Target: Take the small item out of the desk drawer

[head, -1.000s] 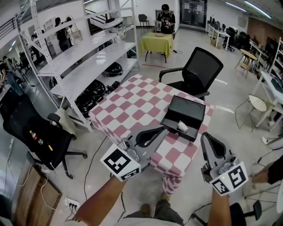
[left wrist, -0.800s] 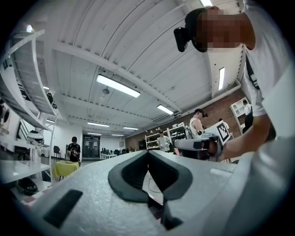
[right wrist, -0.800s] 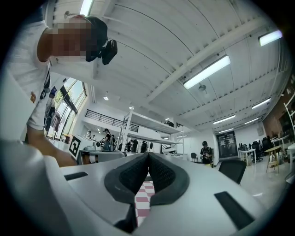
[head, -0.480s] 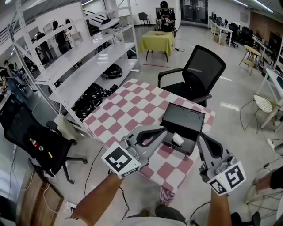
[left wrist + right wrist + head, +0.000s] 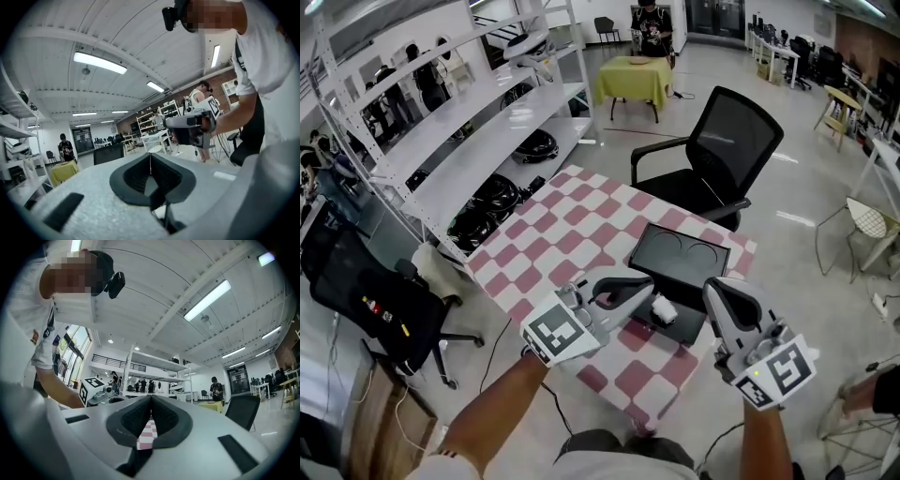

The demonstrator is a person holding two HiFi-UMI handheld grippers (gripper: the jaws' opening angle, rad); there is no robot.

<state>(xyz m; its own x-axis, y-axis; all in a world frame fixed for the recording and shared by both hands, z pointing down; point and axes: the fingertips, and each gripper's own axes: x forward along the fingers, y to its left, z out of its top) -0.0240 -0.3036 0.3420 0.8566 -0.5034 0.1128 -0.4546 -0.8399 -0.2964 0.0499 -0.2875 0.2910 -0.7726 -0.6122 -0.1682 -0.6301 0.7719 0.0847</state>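
Note:
A black desk drawer unit sits on the checkered table, near its right end. Its drawer stands pulled out toward me, and a small white item lies in it. My left gripper is shut and empty, its tip just left of the white item and above it. My right gripper hangs to the right of the drawer, also shut and empty. In the left gripper view the jaws meet with nothing between them. The right gripper view shows jaws closed over a strip of checkered cloth.
A black office chair stands behind the table, another to the left. White shelving runs along the left side. A yellow-covered table and a person are far back. A white chair stands at the right.
Both grippers have come forward over the table's near edge toward the open drawer. The left tip now lies beside the white item. Both stay shut.

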